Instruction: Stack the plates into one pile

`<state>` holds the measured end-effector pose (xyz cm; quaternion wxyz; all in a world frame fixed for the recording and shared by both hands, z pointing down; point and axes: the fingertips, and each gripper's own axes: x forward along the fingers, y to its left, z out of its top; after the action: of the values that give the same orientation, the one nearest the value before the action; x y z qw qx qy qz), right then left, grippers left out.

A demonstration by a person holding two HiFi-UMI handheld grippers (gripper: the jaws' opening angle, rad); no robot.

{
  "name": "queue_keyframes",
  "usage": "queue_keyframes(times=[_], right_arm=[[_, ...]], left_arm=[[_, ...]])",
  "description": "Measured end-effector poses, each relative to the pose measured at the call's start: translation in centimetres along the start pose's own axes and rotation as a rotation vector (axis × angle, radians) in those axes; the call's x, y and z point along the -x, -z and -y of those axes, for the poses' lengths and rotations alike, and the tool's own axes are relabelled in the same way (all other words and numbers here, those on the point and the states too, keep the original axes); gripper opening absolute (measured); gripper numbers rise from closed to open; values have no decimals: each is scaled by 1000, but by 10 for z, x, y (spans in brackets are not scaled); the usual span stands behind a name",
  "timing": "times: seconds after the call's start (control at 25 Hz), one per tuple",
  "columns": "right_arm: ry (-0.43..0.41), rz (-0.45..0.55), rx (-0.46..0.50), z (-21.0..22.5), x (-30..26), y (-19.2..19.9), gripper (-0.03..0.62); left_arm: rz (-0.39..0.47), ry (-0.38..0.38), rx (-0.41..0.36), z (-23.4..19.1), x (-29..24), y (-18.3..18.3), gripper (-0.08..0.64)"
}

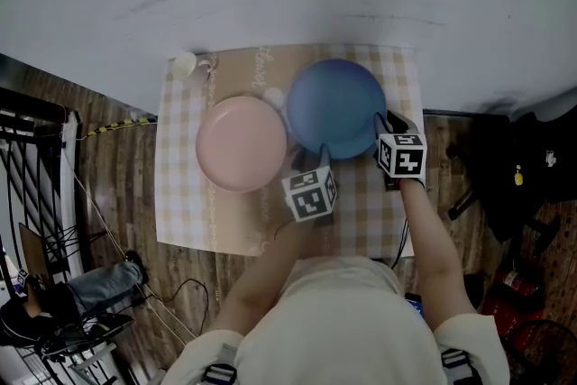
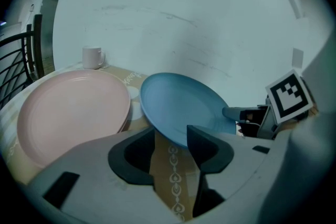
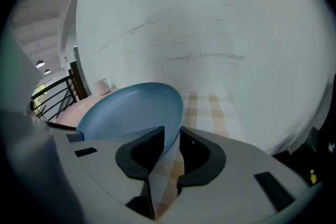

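Right gripper view shows your right gripper pinching 1 rim of the round, plastic-looking blue plate, which tilts up ahead of its jaws. Your left gripper stands wide open, with the plate's edge at its tips. On so thin a hold the plate may swing, slip, or clip the round pink plate to its left.

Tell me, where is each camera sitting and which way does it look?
Head view: on the person's head, looking steeply down at the pink plate and blue plate; both forearms, the left gripper and the right gripper show.
Left gripper view: on the left gripper, looking along its open fingers toward both plates.
Right gripper view: on the right gripper, looking along its fingers, closed on the blue plate's rim.
All three views show the blue plate.
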<state>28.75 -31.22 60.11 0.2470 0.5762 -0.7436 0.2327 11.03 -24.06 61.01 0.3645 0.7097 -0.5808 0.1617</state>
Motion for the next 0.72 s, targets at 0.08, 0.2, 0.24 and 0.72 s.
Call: queue_keyframes(times=[0.08, 0.2, 0.24, 0.72], right_arm=[[3, 11, -1, -1, 5, -2, 81], [4, 24, -3, -3, 13, -4, 81], [4, 27, -4, -5, 16, -4, 83], [-1, 80, 5, -19, 51, -7, 84]], left_arm=[[9, 1, -2, 1, 5, -2, 183], [19, 3, -3, 2, 12, -4, 181], [21, 3, -4, 2, 14, -4, 179], [71, -5, -5, 4, 48, -2, 173]])
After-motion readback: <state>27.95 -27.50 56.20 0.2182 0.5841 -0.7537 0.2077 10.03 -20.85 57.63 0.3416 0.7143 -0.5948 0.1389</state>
